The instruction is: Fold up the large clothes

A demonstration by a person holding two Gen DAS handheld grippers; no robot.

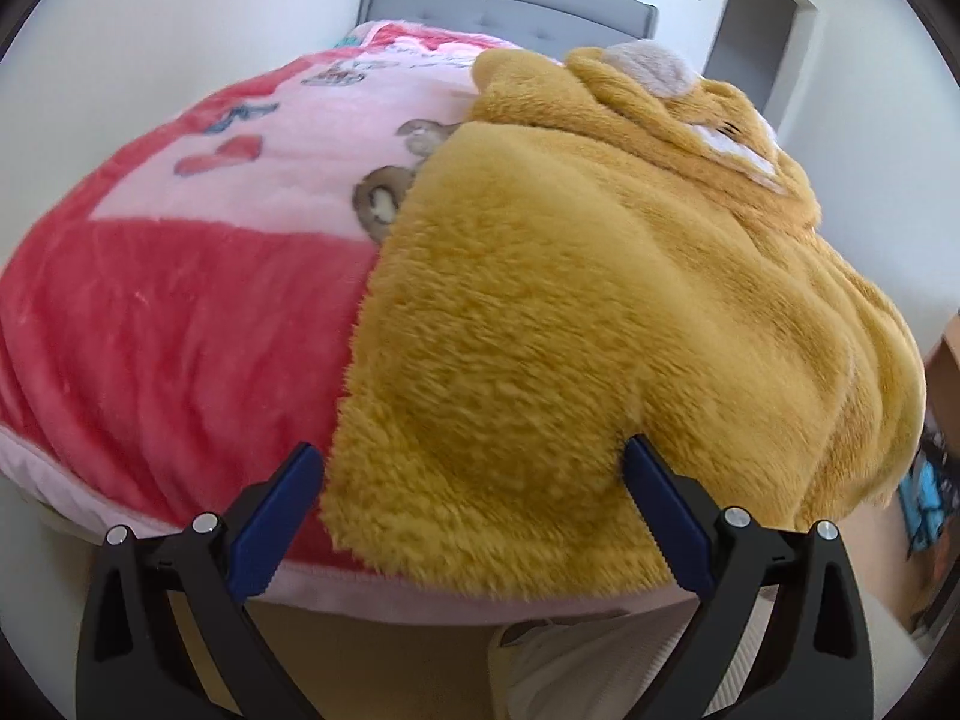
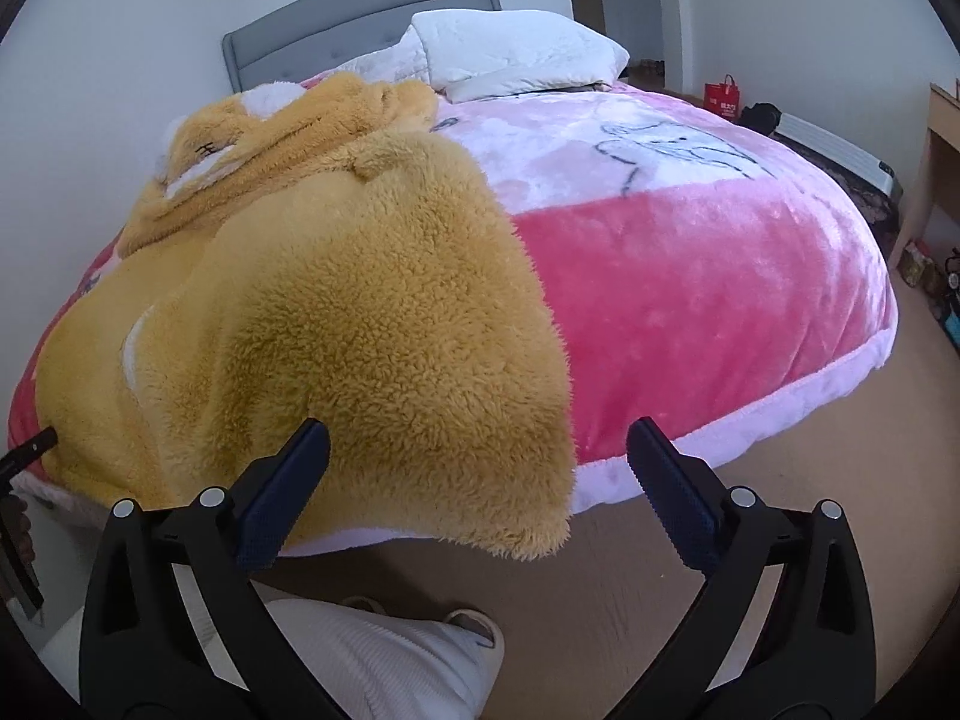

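Note:
A large fluffy mustard-yellow hooded garment lies spread on the bed, its hood with ears and a face toward the headboard; it also shows in the right wrist view. Its lower hem hangs over the near bed edge. My left gripper is open, its blue fingers either side of the garment's lower left corner. My right gripper is open around the garment's lower right corner. Neither is closed on the fabric. The left gripper's tip shows at the far left of the right wrist view.
The bed has a pink and red plush blanket, a grey headboard and white pillows. A red bag and a wooden desk stand at the right. My legs in white trousers are below on the tan floor.

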